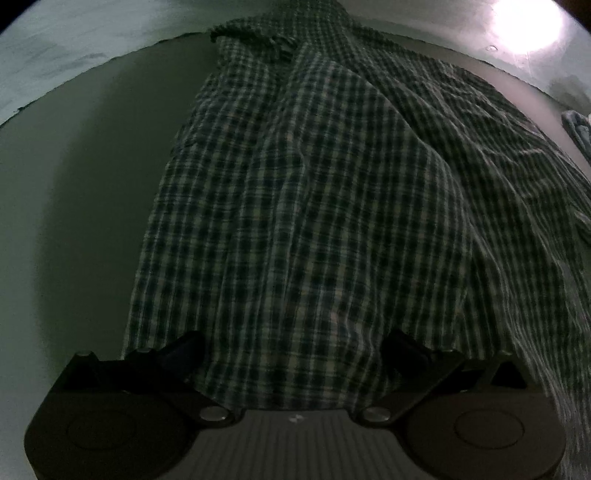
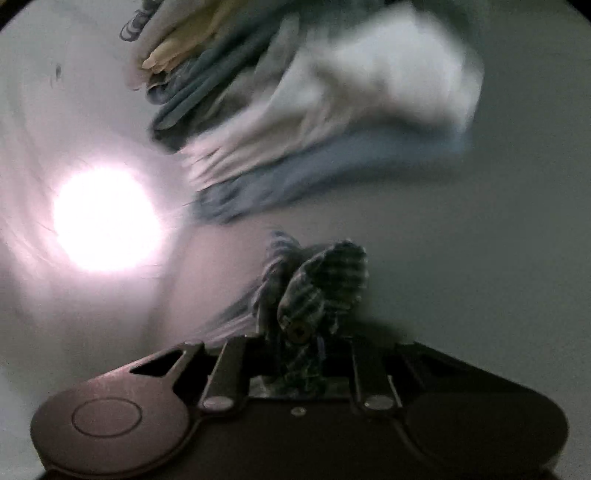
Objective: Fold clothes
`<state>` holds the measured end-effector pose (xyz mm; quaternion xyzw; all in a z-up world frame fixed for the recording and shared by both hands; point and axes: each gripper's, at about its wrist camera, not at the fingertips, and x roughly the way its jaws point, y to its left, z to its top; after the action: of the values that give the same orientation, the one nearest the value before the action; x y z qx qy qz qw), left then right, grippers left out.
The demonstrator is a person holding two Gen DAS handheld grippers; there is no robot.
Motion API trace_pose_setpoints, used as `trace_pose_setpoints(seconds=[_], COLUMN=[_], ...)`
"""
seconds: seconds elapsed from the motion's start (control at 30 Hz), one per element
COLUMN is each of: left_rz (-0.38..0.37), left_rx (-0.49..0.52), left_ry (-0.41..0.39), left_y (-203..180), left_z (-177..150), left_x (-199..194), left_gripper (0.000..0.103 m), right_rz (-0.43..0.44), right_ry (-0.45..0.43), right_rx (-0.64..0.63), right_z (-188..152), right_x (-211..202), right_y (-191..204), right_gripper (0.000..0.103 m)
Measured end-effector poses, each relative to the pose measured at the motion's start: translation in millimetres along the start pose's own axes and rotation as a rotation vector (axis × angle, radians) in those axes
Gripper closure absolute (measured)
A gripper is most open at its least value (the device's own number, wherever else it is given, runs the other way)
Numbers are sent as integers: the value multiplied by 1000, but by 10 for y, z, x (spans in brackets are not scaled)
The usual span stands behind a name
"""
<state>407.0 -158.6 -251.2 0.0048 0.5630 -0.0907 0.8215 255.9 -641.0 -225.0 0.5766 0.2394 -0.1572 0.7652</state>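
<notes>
Left hand-held gripper (image 1: pixel 291 350) spread, low over shirt (image 1: pixel 314 203) on tabletop (image 1: pixel 92 184). Right hand-held gripper (image 2: pixel 295 354) pinching bunched shirt edge. Clothes pile (image 2: pixel 314 110) ahead. Advice: carry fold across evenly, left pins hem.

A pale grey counter (image 1: pixel 85 192) spreads ahead of the fingers and to their left in the left wrist view, ending at a lighter wall (image 1: pixel 92 40) beyond. A bright glare of light (image 1: pixel 524 22) sits far ahead and to the right of the fingers. In the right wrist view the same kind of glare (image 2: pixel 107 218) lies ahead-left of the fingers on the counter.
</notes>
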Motion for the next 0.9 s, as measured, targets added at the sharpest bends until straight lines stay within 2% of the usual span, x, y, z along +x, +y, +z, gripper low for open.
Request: trace_pose_setpoints(seconds=[0.07,0.13,0.23,0.3,0.33,0.4,0.53,0.6,0.63,0.7,0.73,0.83,0.9], left_rz=[-34,-70,-114,-109,-104,-97,-146,-164,-168,-168,-165,-141,-120], left_rx=[7,-16,-62,-94,-110,-153,-244,-237,-218,-166,-145,-105,-96], left_ry=[-4,-72,-166,-200,-216,-233,-224,-206,-199,-186,-181,-162,-158], left_y=[82,185,483,693,801,987,1131,1084,1027,889,821,674,654], left_z=[36,82,194,226,235,254,329,400,453,578,643,827,924], left_x=[-61,-208,-472,-576,-627,-661,-516,-436,-391,-287,-222,-35,51], left_gripper=[0,0,0,0,0,0,0,0,0,0,0,0,0], right_rz=[152,296,526,550,513,410,348,329,325,320,304,195,103], right_ry=[123,263,520,677,724,767,740,662,629,564,529,400,302], right_rx=[115,188,183,151,140,201,501,556,545,500,433,154,-30], right_z=[-335,-727,-1407,-1818,-1984,-2196,-2283,-2159,-2071,-1874,-1762,-1470,-1328], right_x=[201,394,672,861,944,1073,1145,1061,998,863,785,536,369], right_y=[154,391,900,1136,1193,1123,644,456,414,354,360,463,540], right_gripper=[86,85,83,72,59,54,46,41,38,31,22,8,3])
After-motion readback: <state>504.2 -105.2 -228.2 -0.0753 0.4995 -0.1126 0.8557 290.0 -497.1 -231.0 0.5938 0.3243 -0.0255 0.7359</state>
